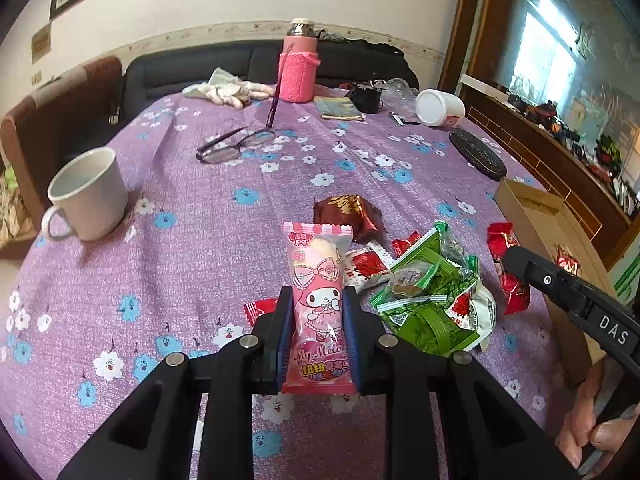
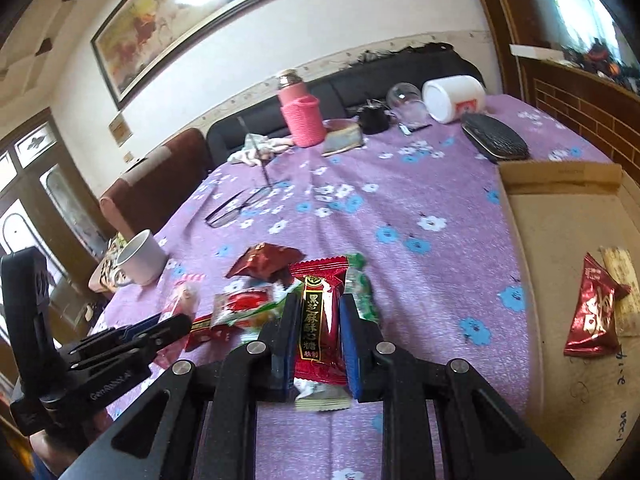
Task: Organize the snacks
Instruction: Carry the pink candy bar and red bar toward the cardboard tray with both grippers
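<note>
My left gripper [image 1: 318,304] is shut on a pink cartoon snack packet [image 1: 318,280], held upright above the purple flowered tablecloth [image 1: 180,264]. To its right lies a heap of green packets [image 1: 428,296] and small red ones [image 1: 508,276], with a dark red foil packet [image 1: 352,210] behind. My right gripper [image 2: 319,312] is shut on a dark red candy packet [image 2: 320,320] with gold lettering, lifted off the cloth; a pale green wrapper [image 2: 322,398] shows under it. The right gripper's black body [image 1: 572,300] reaches into the left wrist view from the right.
An open cardboard box [image 2: 560,248] at the table's right edge holds a red foil packet [image 2: 592,312] and a beige one [image 2: 622,284]. A white mug [image 1: 88,196], glasses [image 1: 236,144], a pink flask [image 1: 298,68], a black case [image 1: 476,156] and a tipped white cup [image 1: 438,106] stand around.
</note>
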### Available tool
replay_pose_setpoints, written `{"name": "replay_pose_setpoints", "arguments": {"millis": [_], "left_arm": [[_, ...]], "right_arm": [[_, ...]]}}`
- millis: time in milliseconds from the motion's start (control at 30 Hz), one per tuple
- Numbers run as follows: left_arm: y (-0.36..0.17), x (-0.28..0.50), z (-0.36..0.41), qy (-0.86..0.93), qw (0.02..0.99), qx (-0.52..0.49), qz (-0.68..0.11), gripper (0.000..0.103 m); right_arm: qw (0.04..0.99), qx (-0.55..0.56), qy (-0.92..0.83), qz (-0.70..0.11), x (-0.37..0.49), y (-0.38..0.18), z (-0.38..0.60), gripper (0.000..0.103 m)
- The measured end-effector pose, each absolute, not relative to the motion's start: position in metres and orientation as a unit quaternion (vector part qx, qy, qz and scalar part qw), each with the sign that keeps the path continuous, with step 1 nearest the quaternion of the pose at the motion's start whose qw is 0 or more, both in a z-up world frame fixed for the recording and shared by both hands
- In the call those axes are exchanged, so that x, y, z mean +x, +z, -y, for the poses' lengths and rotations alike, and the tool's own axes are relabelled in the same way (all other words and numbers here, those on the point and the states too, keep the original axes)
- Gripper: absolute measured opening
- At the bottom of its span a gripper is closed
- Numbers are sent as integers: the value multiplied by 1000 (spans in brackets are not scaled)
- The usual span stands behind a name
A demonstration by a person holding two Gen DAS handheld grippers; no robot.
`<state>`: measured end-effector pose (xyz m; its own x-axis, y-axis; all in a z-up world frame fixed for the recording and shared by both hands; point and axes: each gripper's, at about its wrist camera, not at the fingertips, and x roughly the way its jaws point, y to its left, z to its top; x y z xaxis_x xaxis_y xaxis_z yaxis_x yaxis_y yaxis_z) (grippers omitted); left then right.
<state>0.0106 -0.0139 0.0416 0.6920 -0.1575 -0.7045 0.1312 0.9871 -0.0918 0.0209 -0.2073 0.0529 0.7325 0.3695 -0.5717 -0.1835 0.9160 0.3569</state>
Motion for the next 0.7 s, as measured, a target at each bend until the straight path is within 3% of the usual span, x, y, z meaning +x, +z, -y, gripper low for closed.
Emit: {"name": "replay_pose_setpoints", "arguments": {"millis": [700], "left_arm": [[51, -1, 28, -61, 937, 34, -343, 22]], "right_arm": [[922, 111, 178, -326, 16, 55, 191, 22]]}}
